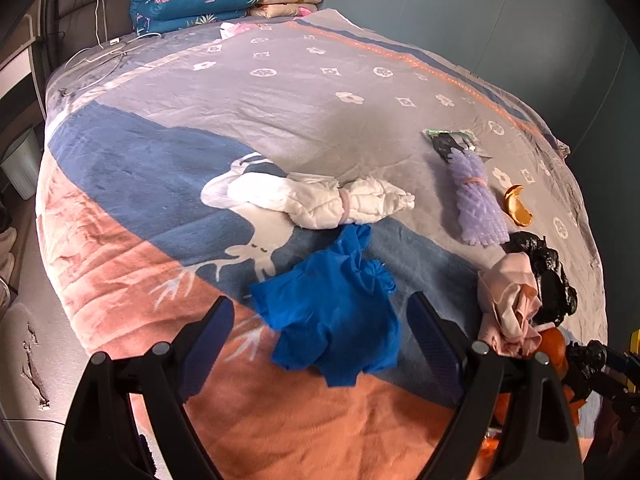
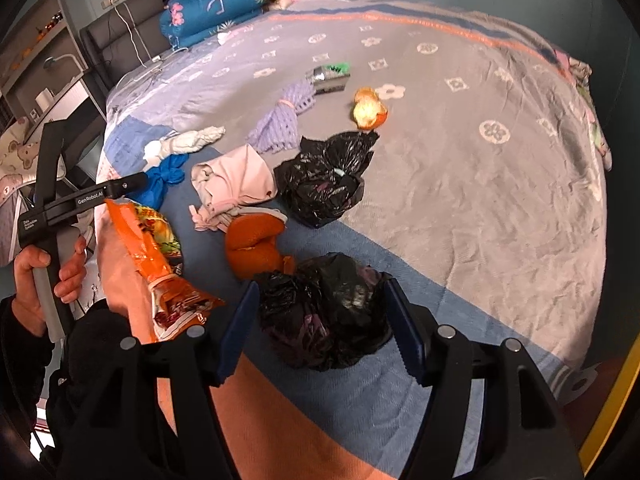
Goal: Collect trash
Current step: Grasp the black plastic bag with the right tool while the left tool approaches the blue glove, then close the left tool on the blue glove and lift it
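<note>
Both claws gape: left gripper [image 1: 320, 332] empty over a blue cloth [image 1: 332, 316], right gripper [image 2: 320, 328] straddling a black bag [image 2: 324, 312], pads apart. Orange wrapper [image 2: 160, 256] at nine o'clock, orange peel [image 2: 252, 248] at twelve.

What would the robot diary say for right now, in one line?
task: collect trash | left gripper: open over blue bag | right gripper: open around black bag | bed: trash scattered

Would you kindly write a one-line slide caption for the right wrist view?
Right gripper straddles a crumpled black bag on the bed, amid orange peel and a snack wrapper.
</note>
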